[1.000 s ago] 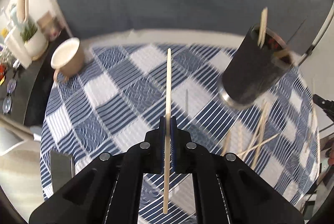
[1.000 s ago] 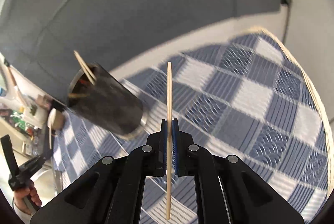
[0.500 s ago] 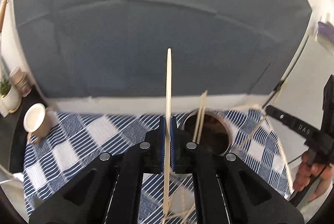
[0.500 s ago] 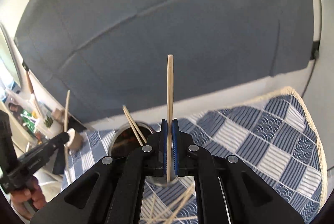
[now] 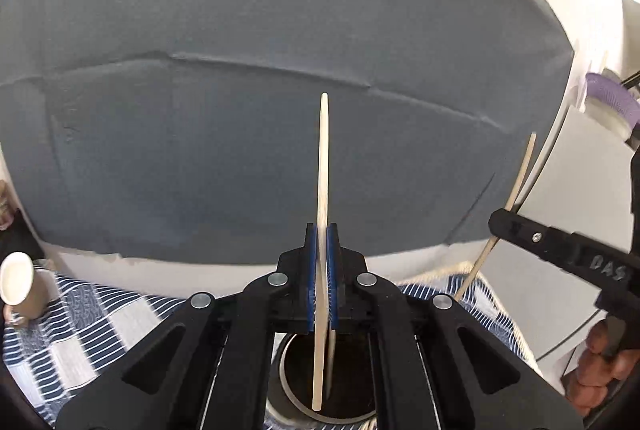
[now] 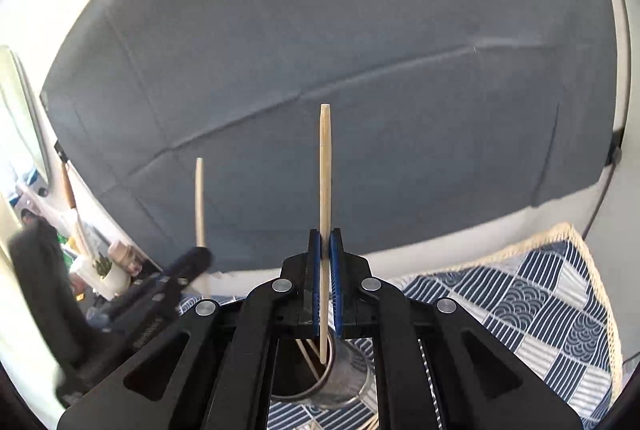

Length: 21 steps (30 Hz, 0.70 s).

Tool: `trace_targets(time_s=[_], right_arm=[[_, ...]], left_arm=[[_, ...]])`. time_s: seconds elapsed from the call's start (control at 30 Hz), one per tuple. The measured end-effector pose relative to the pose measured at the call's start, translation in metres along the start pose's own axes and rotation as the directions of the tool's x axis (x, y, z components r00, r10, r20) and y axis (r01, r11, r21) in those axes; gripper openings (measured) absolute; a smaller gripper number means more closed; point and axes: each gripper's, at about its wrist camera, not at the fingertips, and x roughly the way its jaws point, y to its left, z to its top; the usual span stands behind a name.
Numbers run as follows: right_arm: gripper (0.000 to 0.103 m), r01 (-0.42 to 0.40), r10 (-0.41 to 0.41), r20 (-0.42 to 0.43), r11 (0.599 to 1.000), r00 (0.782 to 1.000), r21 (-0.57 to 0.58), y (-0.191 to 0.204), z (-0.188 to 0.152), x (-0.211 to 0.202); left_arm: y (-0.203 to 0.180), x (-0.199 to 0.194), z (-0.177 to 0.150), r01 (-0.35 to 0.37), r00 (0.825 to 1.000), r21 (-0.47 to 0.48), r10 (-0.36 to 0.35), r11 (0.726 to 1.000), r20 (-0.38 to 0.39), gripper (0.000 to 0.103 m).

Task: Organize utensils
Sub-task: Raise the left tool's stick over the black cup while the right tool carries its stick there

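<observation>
My left gripper [image 5: 323, 230] is shut on a pale wooden chopstick [image 5: 323, 165] that stands upright; its lower end hangs over the dark mouth of the metal holder cup [image 5: 296, 406] right beneath the jaws. My right gripper [image 6: 325, 234] is shut on a second chopstick [image 6: 325, 173], also upright, with its lower tip at the mouth of the same cup [image 6: 344, 378], where other chopsticks [image 6: 308, 354] lean inside. Each view shows the other gripper off to the side, right gripper [image 5: 496, 224] and left gripper [image 6: 202, 256], holding its stick.
A blue-and-white checked cloth [image 6: 532, 306] covers the table, its fringe edge at the right. A cream mug [image 5: 18, 286] stands at the far left. A grey sofa back [image 5: 280, 89] fills the background. A potted plant [image 6: 108, 272] and clutter sit on a shelf at left.
Both grippers rose and swung in over the cup, each still holding its chopstick. The cup went from off to the side to directly under both sets of jaws.
</observation>
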Motion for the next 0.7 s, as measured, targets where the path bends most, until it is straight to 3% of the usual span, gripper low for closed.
trace_targets(time_s=[0.23,0.47,0.7], right_arm=[[0.005,-0.028,0.028,-0.019,0.999,0.999,-0.016,0.010,-0.010,0.013],[0.005,-0.035,0.037,-0.117,0.999,0.992,0.020,-0.003,-0.058,0.054],[0.005,-0.037,0.034,-0.152,0.999,0.988,-0.017,-0.009,-0.089,0.063]], left_arm=[[-0.003,0.024,-0.021,-0.021,1.000,-0.004,0.021,1.000,0.006,0.005],[0.000,0.029,-0.046,-0.070,0.997,-0.010,0.070,0.998,-0.019,0.005],[0.005,0.025,-0.071,-0.080,0.995,0.011,0.080,0.997,-0.051,0.005]])
